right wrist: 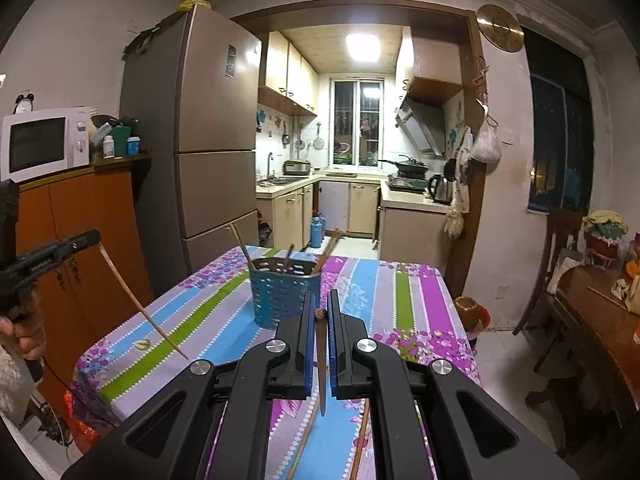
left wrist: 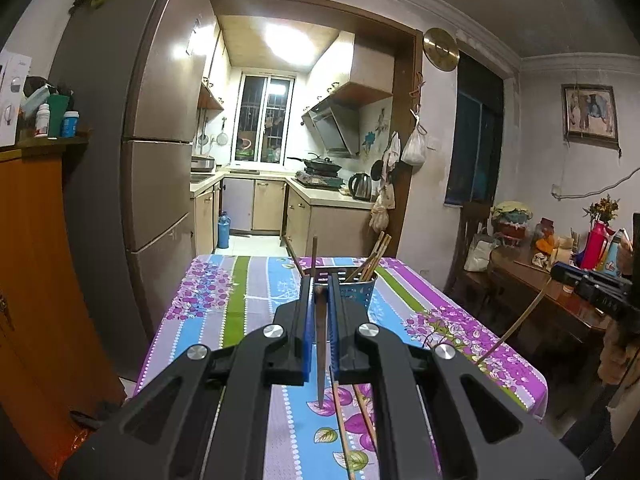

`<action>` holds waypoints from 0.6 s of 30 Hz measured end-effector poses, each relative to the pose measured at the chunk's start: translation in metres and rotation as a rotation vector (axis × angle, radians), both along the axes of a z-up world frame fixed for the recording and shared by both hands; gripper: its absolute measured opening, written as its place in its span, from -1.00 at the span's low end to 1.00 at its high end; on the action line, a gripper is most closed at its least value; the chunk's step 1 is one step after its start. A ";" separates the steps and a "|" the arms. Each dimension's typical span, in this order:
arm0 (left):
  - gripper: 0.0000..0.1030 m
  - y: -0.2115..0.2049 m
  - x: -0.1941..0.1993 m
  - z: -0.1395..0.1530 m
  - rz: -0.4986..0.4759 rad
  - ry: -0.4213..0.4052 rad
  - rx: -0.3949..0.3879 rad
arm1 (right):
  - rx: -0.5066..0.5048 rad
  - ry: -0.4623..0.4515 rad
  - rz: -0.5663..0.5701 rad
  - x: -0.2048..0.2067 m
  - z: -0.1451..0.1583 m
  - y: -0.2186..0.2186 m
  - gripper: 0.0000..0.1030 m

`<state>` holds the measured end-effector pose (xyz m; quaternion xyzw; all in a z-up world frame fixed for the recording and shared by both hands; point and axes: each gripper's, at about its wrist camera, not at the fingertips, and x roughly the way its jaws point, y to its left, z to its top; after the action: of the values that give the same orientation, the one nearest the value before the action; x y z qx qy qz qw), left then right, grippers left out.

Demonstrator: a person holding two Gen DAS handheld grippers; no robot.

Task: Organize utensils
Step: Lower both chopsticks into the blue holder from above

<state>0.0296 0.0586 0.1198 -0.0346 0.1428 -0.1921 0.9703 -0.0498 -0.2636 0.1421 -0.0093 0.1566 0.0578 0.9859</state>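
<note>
A blue perforated utensil holder [left wrist: 358, 286] [right wrist: 285, 292] stands on the striped floral tablecloth and has several wooden chopsticks in it. My left gripper [left wrist: 320, 280] is shut on a dark brown chopstick [left wrist: 321, 360] that hangs point down above the cloth, just in front of the holder. My right gripper [right wrist: 319, 298] is shut on another dark chopstick [right wrist: 321, 372], also point down, to the right of the holder. Each gripper shows in the other's view [left wrist: 588, 280] [right wrist: 52, 252] with its chopstick [left wrist: 516, 324] [right wrist: 140, 304]. Loose chopsticks [left wrist: 344, 424] [right wrist: 362, 436] lie on the cloth below the grippers.
The table [left wrist: 224, 308] [right wrist: 408, 292] stands before a kitchen doorway. A fridge [left wrist: 156, 160] and an orange cabinet [left wrist: 36, 280] are at the left. A wooden side table [left wrist: 560, 292] with bottles and flowers and a chair [right wrist: 556, 264] are at the right.
</note>
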 end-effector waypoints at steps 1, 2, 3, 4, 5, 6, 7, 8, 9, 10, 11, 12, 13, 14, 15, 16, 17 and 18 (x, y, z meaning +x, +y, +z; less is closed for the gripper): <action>-0.90 0.000 0.001 0.003 0.003 -0.001 0.005 | 0.002 0.000 0.010 0.001 0.005 0.002 -0.86; -0.90 0.000 0.003 0.004 0.005 -0.002 0.009 | 0.003 -0.003 0.019 0.002 0.009 0.004 -0.86; -0.90 -0.001 0.004 0.006 0.005 -0.004 0.011 | 0.004 -0.005 0.029 0.004 0.015 0.006 -0.86; -0.90 -0.002 0.005 0.008 0.006 -0.006 0.018 | 0.005 -0.007 0.038 0.005 0.019 0.009 -0.86; -0.90 -0.003 0.006 0.010 0.010 -0.006 0.027 | 0.005 -0.009 0.047 0.008 0.024 0.011 -0.86; -0.90 -0.004 0.007 0.011 0.008 -0.005 0.031 | 0.003 -0.012 0.057 0.010 0.029 0.014 -0.86; -0.90 -0.006 0.009 0.014 0.001 -0.002 0.032 | 0.001 -0.013 0.062 0.011 0.032 0.018 -0.86; -0.90 -0.007 0.011 0.016 0.003 -0.003 0.037 | 0.000 -0.012 0.073 0.014 0.037 0.021 -0.86; -0.90 -0.010 0.013 0.019 0.004 -0.010 0.046 | -0.001 -0.011 0.080 0.016 0.040 0.024 -0.86; -0.90 -0.012 0.015 0.021 0.000 -0.014 0.051 | -0.005 -0.010 0.089 0.022 0.045 0.029 -0.86; -0.90 -0.015 0.018 0.025 -0.003 -0.015 0.055 | -0.007 -0.010 0.094 0.025 0.049 0.031 -0.86; -0.90 -0.018 0.023 0.030 -0.011 -0.015 0.056 | -0.006 -0.009 0.100 0.031 0.054 0.034 -0.86; -0.90 -0.021 0.027 0.035 -0.016 -0.019 0.056 | -0.004 -0.009 0.107 0.035 0.058 0.036 -0.86; -0.90 -0.024 0.030 0.038 -0.019 -0.027 0.058 | -0.004 -0.012 0.108 0.039 0.062 0.038 -0.86; -0.90 -0.028 0.035 0.044 -0.024 -0.036 0.058 | -0.003 -0.017 0.108 0.046 0.069 0.039 -0.86; -0.90 -0.031 0.038 0.049 -0.028 -0.043 0.055 | -0.001 -0.021 0.107 0.052 0.076 0.040 -0.86; -0.90 -0.035 0.043 0.055 -0.034 -0.051 0.051 | 0.005 -0.026 0.107 0.059 0.083 0.041 -0.86; -0.90 -0.041 0.050 0.063 -0.042 -0.065 0.051 | 0.015 -0.030 0.108 0.066 0.090 0.040 -0.86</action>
<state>0.0794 0.0173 0.1831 -0.0008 0.1168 -0.2098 0.9707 0.0160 -0.2231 0.2322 -0.0114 0.1406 0.1120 0.9836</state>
